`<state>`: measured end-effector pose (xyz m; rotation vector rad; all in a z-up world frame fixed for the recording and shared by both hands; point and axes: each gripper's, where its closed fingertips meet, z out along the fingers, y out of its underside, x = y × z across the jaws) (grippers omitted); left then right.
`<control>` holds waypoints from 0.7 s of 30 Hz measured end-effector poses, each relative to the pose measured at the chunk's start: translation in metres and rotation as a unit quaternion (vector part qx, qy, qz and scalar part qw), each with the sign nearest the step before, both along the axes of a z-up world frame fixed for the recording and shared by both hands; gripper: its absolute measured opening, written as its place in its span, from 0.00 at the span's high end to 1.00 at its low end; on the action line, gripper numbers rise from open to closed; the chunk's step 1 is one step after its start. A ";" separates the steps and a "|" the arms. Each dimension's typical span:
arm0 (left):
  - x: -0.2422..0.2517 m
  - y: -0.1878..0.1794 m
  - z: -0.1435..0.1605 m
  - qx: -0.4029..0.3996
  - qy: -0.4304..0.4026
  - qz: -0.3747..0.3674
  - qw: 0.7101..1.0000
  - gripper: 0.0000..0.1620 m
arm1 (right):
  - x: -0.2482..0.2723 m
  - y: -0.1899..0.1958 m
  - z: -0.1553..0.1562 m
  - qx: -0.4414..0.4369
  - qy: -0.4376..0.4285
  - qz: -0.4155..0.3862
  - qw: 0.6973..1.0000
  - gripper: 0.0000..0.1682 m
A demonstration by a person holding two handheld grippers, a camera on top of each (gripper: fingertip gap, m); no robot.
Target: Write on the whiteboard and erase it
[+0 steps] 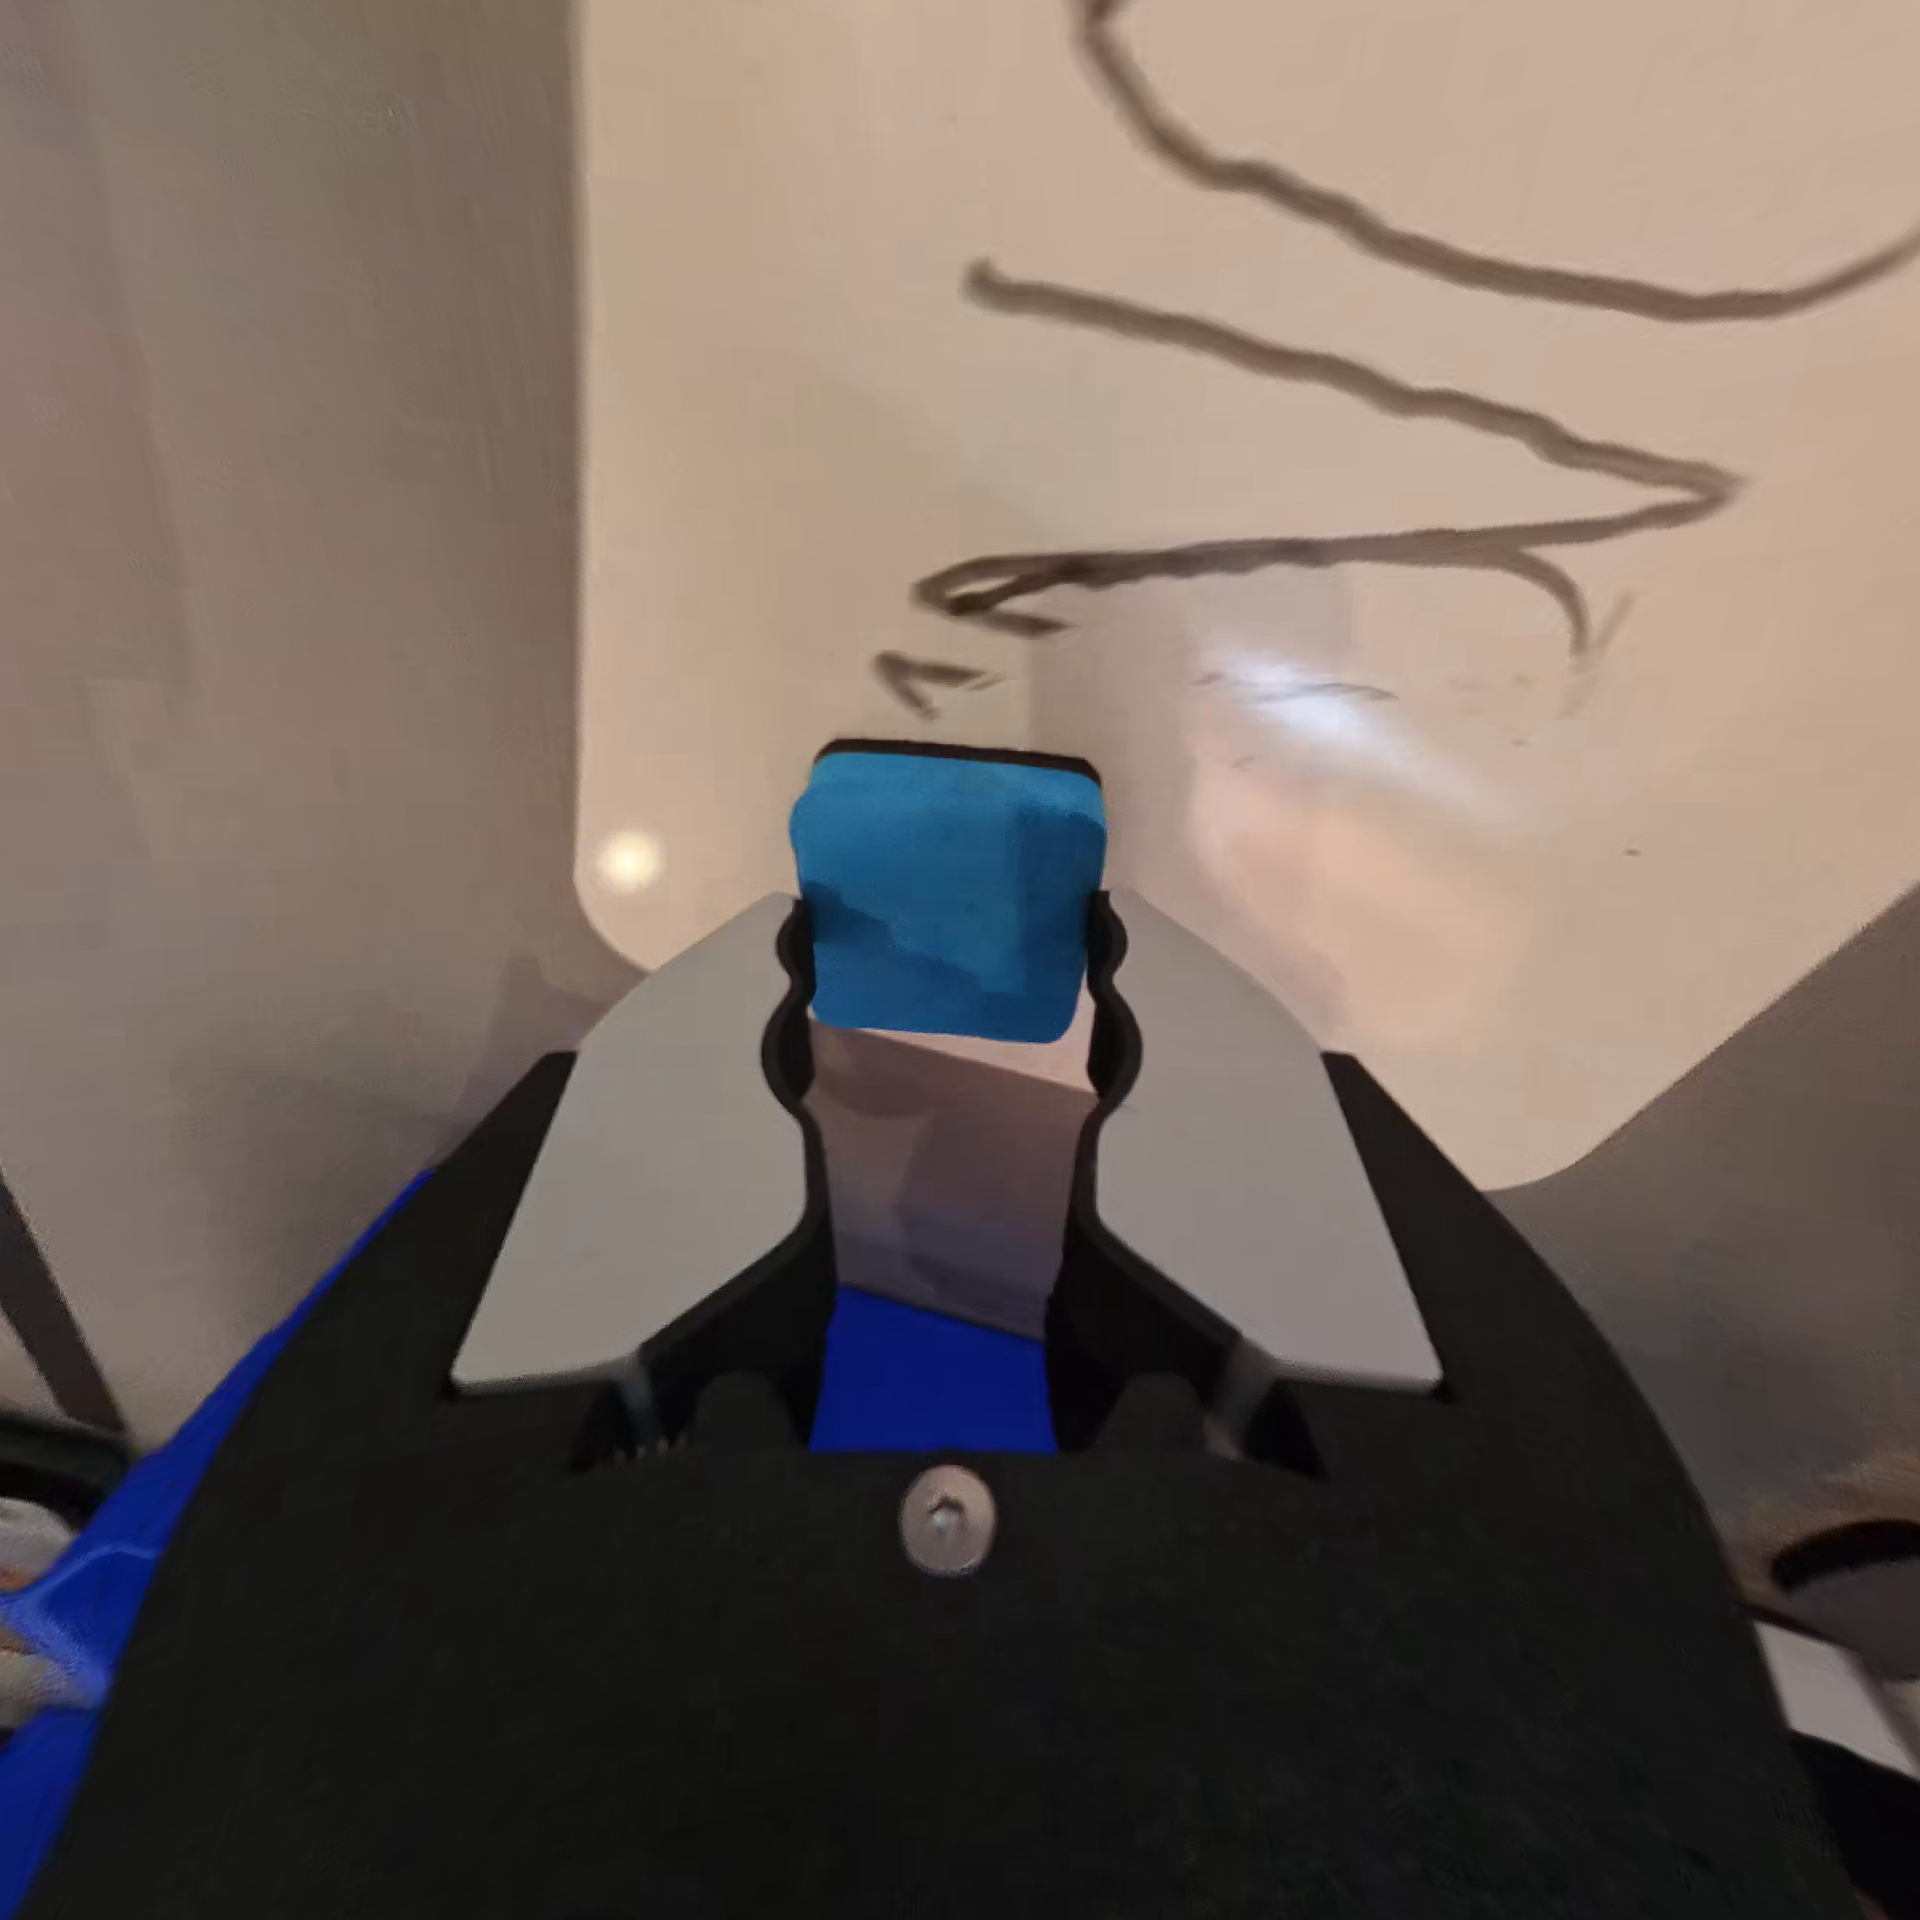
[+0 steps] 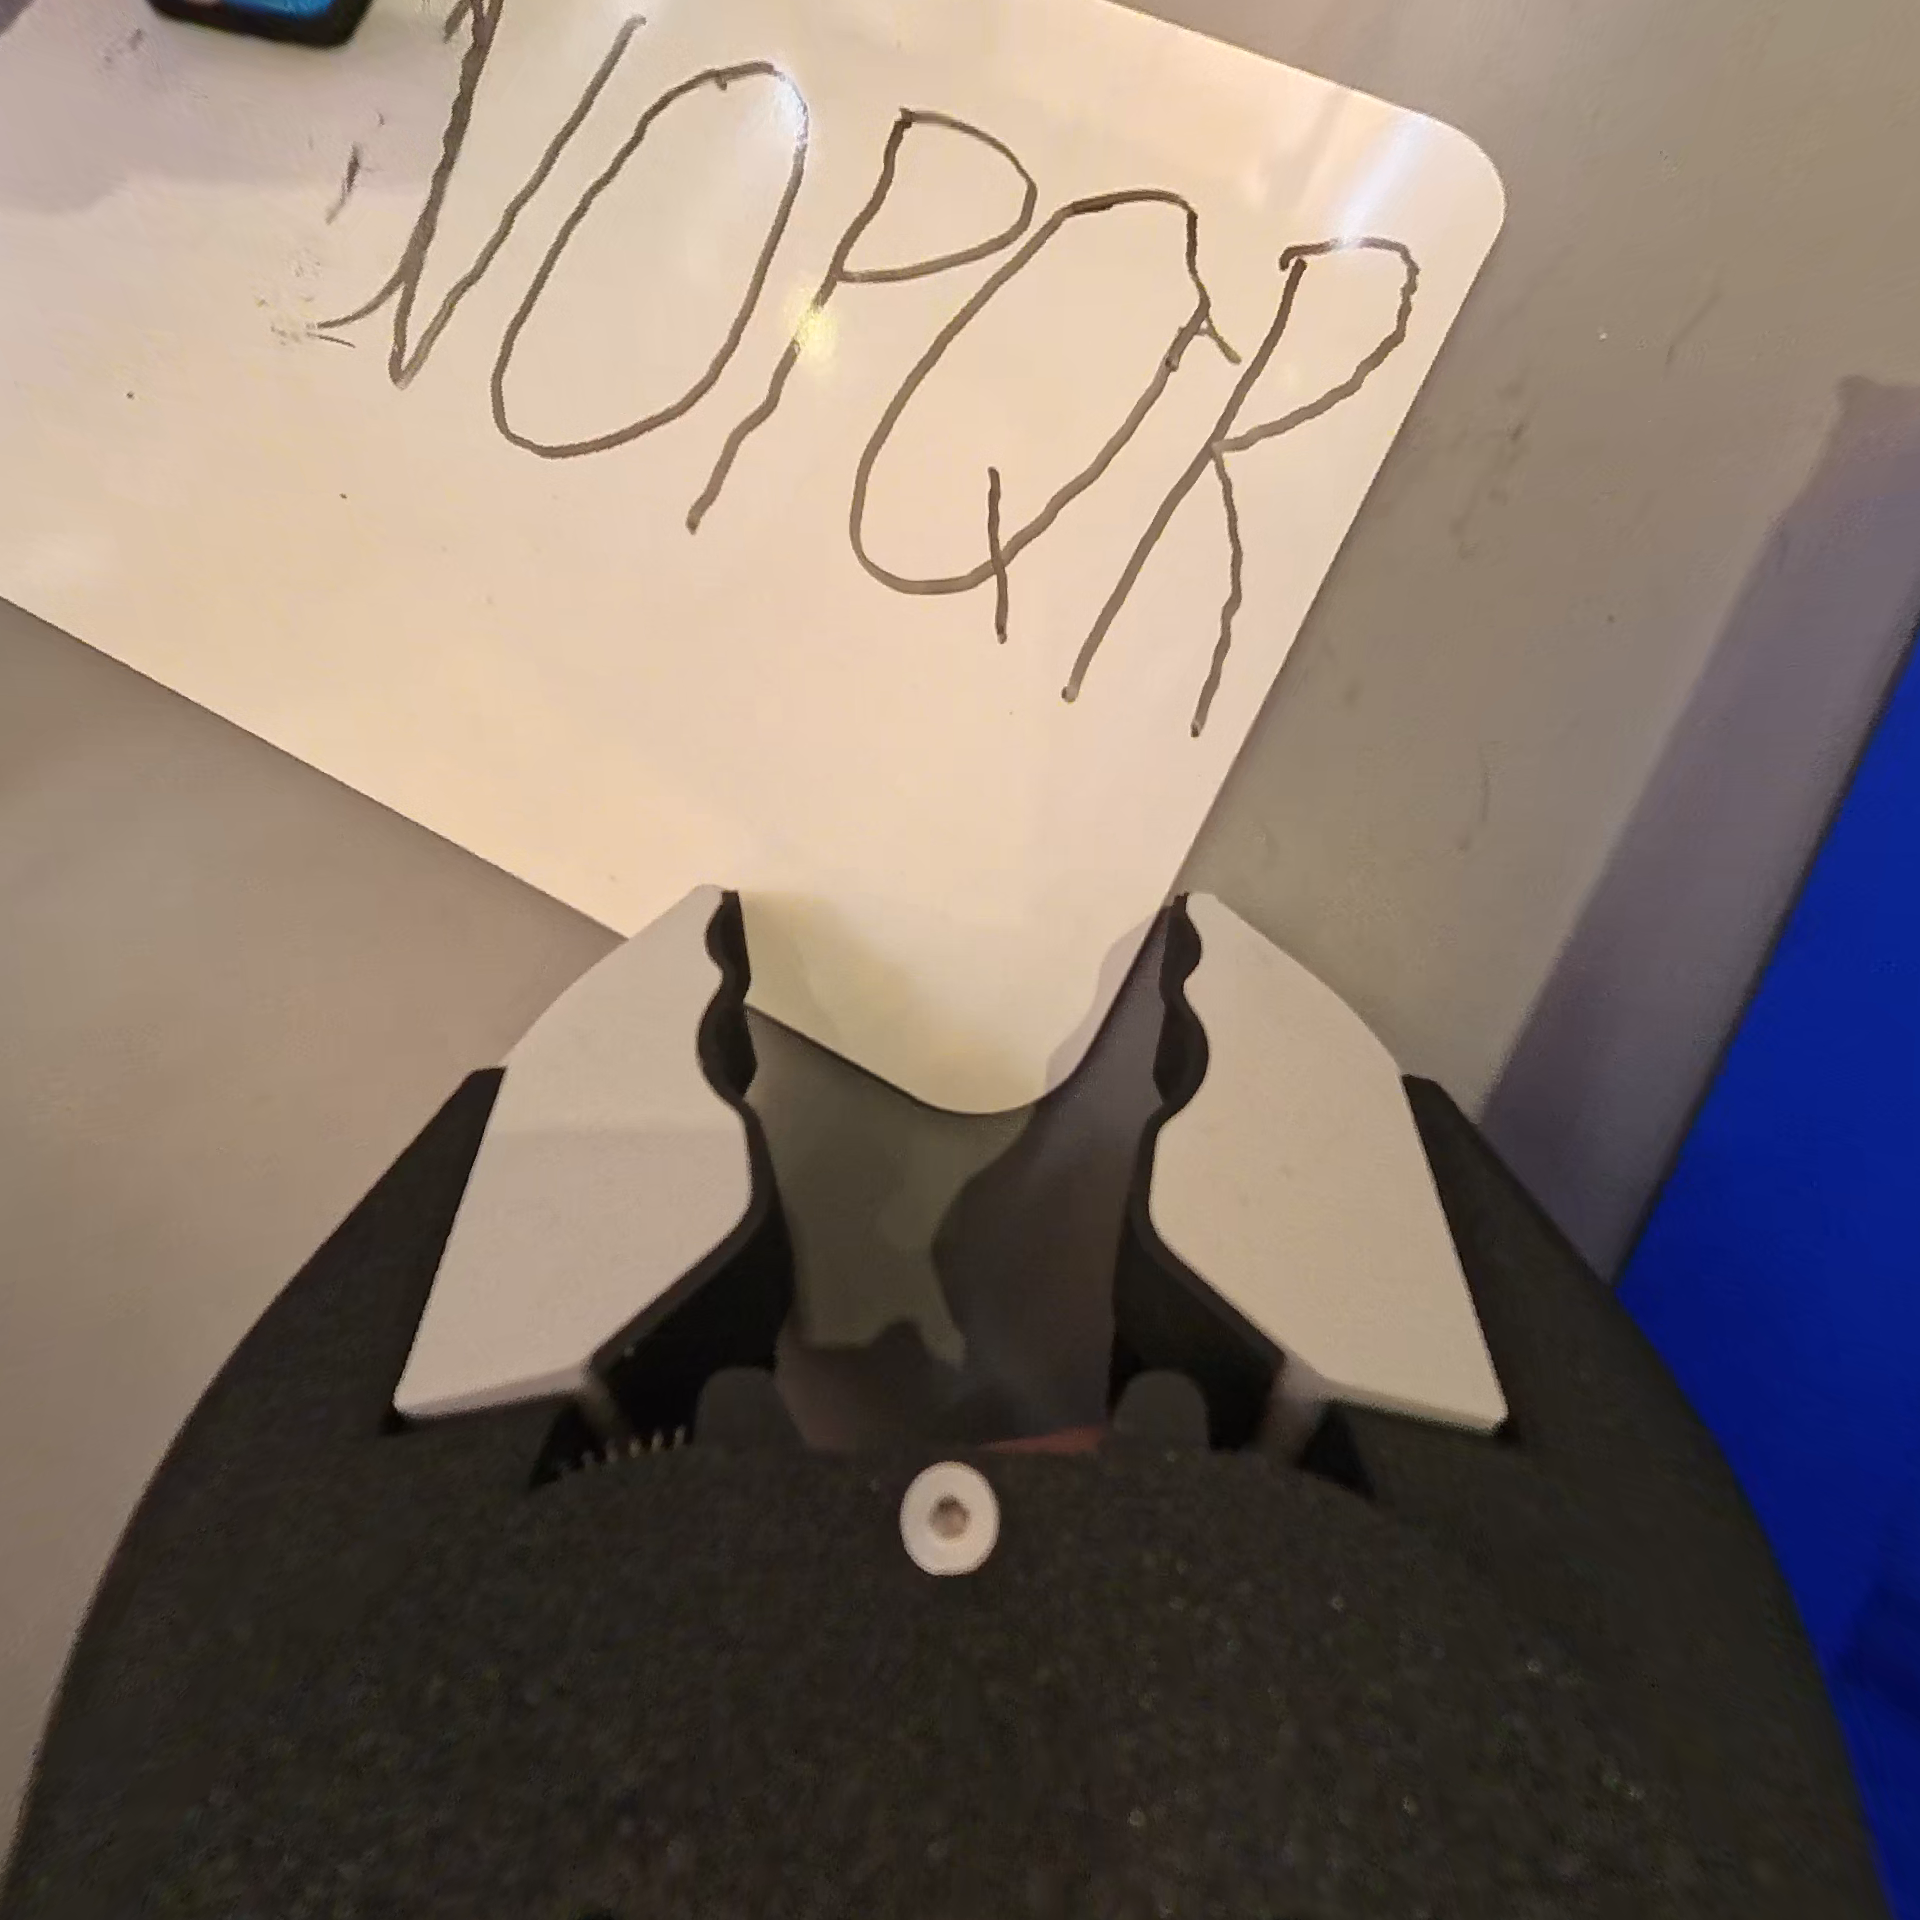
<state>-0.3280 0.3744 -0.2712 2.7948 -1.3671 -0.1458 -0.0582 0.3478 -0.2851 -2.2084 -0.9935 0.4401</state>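
Erasing is the step in hand. Left wrist view, lower left: blue surface (image 1: 156, 1538) at the frame edge, grey tabletop (image 1: 260, 623) above it. Centre: left gripper (image 1: 943, 925) clamped on a blue eraser (image 1: 940, 904), its black felt face turned toward the whiteboard (image 1: 779, 364); whether the felt touches the board, I cannot tell. Right of centre: a smeared, partly wiped patch (image 1: 1351, 707), dark marker strokes (image 1: 1351, 395) untouched above it in the upper right.

Right wrist view, upper left: the eraser (image 2: 260, 16) just shows at the top edge, faint smudges beside it. Centre: handwritten marker letters (image 2: 883, 364) run across the board (image 2: 623, 675) toward the upper right, nearly all intact. Lower centre: right gripper (image 2: 951, 914), jaws spread, holding nothing, over the board's near corner.

Judgement: most of the erasing remains. Keep the felt flat, press evenly, sweep in overlapping passes across the letters. The board looks thin and loose on the table; it may slide, so the idle right gripper could pin the near corner.
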 end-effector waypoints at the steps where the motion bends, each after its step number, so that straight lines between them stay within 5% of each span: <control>1: -0.002 0.003 0.000 -0.003 -0.002 0.009 1.000 0.69 | -0.001 0.000 0.000 0.000 0.000 0.001 1.000 0.55; 6: 0.066 -0.009 -0.001 0.012 -0.010 -0.121 0.993 0.69 | -0.001 0.000 0.000 0.000 0.000 -0.001 1.000 0.55; 12: -0.005 0.017 0.000 -0.008 0.013 0.011 1.000 0.69 | -0.002 0.000 0.000 0.001 0.000 -0.001 1.000 0.55; 14: 0.000 0.020 0.000 0.001 0.022 -0.011 1.000 0.69 | -0.002 0.000 0.000 0.001 0.000 -0.001 1.000 0.55; 18: 0.094 0.009 -0.001 0.016 -0.020 -0.138 0.990 0.69 | -0.002 0.000 0.000 0.001 0.000 -0.002 1.000 0.55; 21: 0.105 0.005 0.000 0.007 -0.032 -0.147 0.989 0.69 | -0.002 0.000 0.000 0.001 0.000 -0.003 1.000 0.55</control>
